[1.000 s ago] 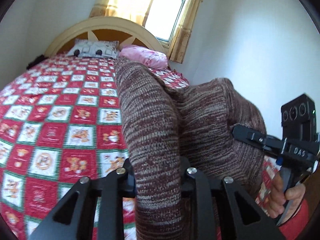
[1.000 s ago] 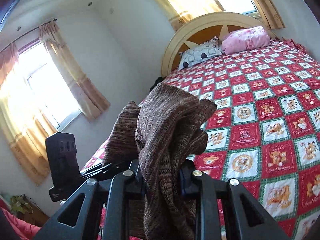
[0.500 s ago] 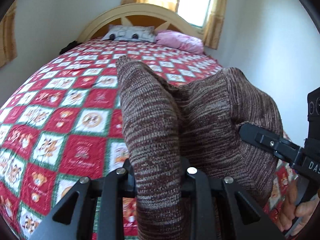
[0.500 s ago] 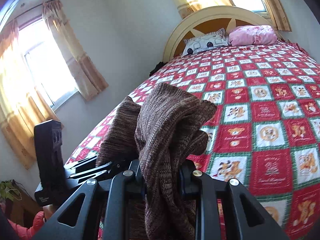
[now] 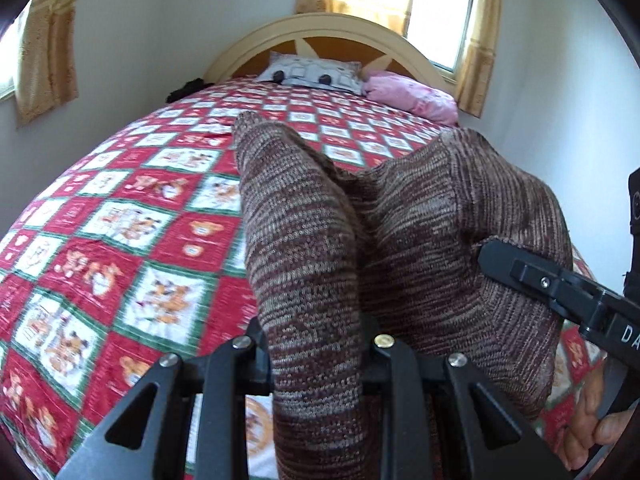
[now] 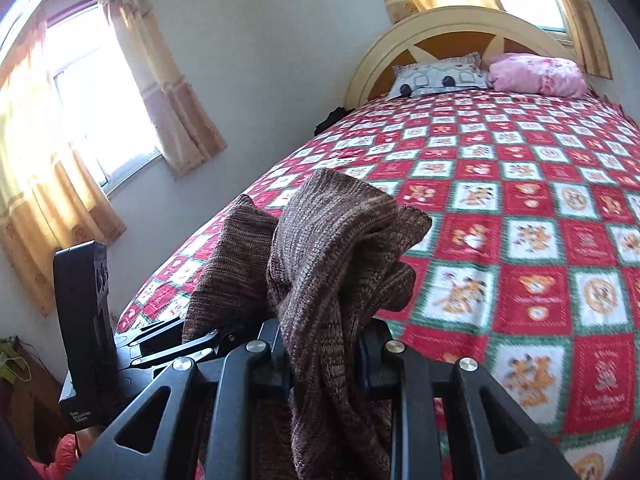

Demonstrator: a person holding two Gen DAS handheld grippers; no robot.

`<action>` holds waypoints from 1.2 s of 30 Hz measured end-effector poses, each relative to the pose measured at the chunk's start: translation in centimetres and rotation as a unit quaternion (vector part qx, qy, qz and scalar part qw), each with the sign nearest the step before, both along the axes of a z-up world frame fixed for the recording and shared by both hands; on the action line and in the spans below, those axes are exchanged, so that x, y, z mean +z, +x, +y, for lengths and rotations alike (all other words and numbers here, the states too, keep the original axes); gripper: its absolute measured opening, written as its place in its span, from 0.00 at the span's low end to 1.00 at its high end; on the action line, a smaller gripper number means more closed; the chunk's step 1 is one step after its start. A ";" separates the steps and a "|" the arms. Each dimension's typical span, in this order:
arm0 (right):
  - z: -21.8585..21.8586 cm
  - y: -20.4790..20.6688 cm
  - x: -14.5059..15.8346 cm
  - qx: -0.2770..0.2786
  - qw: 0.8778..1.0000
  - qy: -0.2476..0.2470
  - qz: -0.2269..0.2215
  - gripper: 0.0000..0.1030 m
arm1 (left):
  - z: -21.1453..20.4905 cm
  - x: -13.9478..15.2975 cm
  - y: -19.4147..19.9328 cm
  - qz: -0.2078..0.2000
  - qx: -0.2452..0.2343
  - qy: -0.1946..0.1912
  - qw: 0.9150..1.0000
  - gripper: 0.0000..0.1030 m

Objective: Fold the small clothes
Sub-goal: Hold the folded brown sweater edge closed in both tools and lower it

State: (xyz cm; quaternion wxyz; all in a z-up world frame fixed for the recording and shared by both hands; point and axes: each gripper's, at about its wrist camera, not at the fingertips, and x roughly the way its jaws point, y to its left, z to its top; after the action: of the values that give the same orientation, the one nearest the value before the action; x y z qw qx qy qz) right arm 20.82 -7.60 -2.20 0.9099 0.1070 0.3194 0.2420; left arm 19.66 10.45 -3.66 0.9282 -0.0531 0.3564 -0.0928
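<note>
I see both views now tilted lower toward the bed (image 5: 120, 216) than before; left gripper (image 5: 316, 344) and right gripper (image 6: 324, 356) each still clamp the knit (image 5: 304, 248).

Left gripper (image 5: 318, 364) clamped on brown knit garment (image 5: 400, 240), fabric bunched up between its jaws and held above the red checked bedspread (image 5: 120, 232). Right gripper (image 5: 486, 250) grips the same garment at right edge. Grey pillow (image 5: 312, 72) and pink pillow (image 5: 412, 94) against headboard (image 5: 332, 26).
</note>
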 end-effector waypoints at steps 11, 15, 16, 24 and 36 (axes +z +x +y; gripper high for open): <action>6.5 5.1 -0.7 0.037 0.999 -0.028 -0.014 0.23 | 5.2 -1.5 3.7 0.005 0.048 -0.001 0.999 0.25; 7.9 6.8 -1.4 0.045 0.998 -0.032 -0.012 0.23 | 6.4 -2.1 4.8 0.011 0.054 0.001 0.998 0.25; 8.2 7.3 -1.6 0.046 0.998 -0.031 -0.010 0.23 | 6.7 -2.2 5.3 0.012 0.056 0.002 0.998 0.25; 10.3 11.1 -2.5 0.047 0.997 -0.050 -0.029 0.23 | 8.1 -2.7 8.5 -0.011 0.069 0.014 0.997 0.25; 10.5 18.2 -9.7 0.027 0.995 -0.083 0.056 0.25 | 10.8 -7.2 12.7 0.070 0.093 -0.031 0.993 0.52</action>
State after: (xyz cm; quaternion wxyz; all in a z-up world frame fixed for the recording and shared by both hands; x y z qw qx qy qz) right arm 39.07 2.94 -11.94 0.8895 0.0357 0.3917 0.2326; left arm 32.40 21.25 -10.91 0.9036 -0.1208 0.4107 -0.0127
